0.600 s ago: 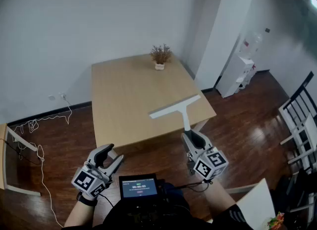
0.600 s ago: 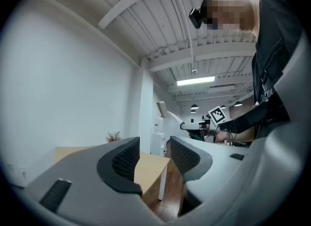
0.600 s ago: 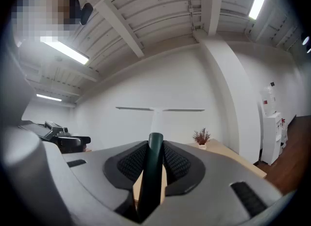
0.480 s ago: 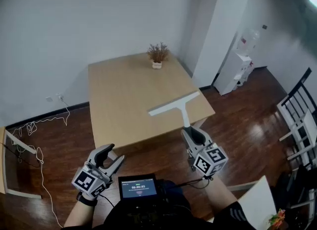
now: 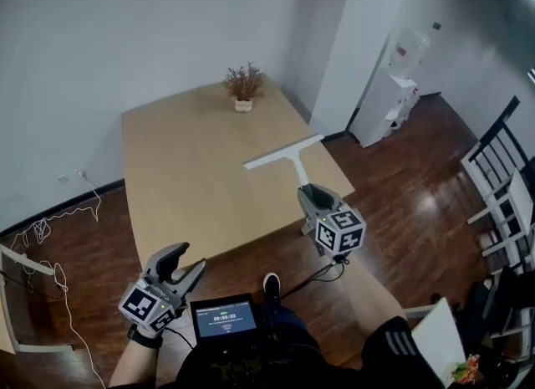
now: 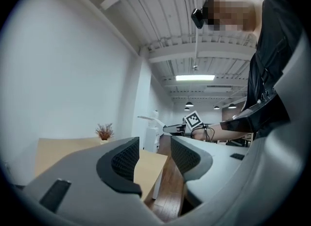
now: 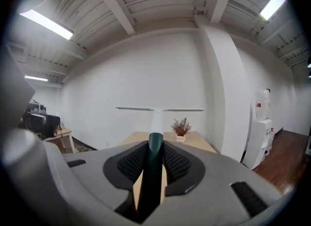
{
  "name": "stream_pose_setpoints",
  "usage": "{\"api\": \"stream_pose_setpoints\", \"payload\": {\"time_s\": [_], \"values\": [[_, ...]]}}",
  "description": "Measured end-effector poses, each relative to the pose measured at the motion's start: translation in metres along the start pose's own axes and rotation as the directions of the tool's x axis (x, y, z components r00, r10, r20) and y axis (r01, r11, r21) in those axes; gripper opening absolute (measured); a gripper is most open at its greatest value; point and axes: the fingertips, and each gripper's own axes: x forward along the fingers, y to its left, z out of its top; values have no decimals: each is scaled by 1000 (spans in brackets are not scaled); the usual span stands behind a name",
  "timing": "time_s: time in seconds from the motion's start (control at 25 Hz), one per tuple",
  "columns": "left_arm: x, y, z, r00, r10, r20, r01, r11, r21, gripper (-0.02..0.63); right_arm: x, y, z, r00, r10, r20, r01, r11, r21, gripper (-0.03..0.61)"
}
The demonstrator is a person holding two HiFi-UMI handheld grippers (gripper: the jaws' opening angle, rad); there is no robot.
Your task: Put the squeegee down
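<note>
We've got the right claw (image 7: 155,158) clenched on the dark handle of the squeegee (image 5: 287,155). The blade is out front and crosswise, up in the air near the right edge of the worktop (image 5: 184,180), about mid-frame in the head view. As far as we can tell it isn't touching the wood. Gripping the handle's tail end makes sense to us, since the blade can land flat first. The left claw (image 5: 187,260) hangs at lower left, released with nothing between its jaws, probably just staying out of the way. The potted plant (image 5: 243,88) sits well apart at the far edge.
</note>
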Motion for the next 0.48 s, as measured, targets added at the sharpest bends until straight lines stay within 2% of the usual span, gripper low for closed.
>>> {"api": "stream_pose_setpoints", "payload": {"time_s": [0.12, 0.24, 0.48], "values": [[47, 24, -6, 1000, 18, -14, -18, 1000, 3, 216, 52, -61, -21, 998, -21, -53, 21, 1000, -6, 115], [104, 34, -6, 999, 11, -48, -13, 999, -39, 231, 104, -121, -53, 991, -39, -130, 38, 999, -11, 115], [201, 64, -25, 995, 41, -89, -51, 993, -108, 232, 189, -226, -134, 949, -59, -308, 64, 998, 4, 115]]}}
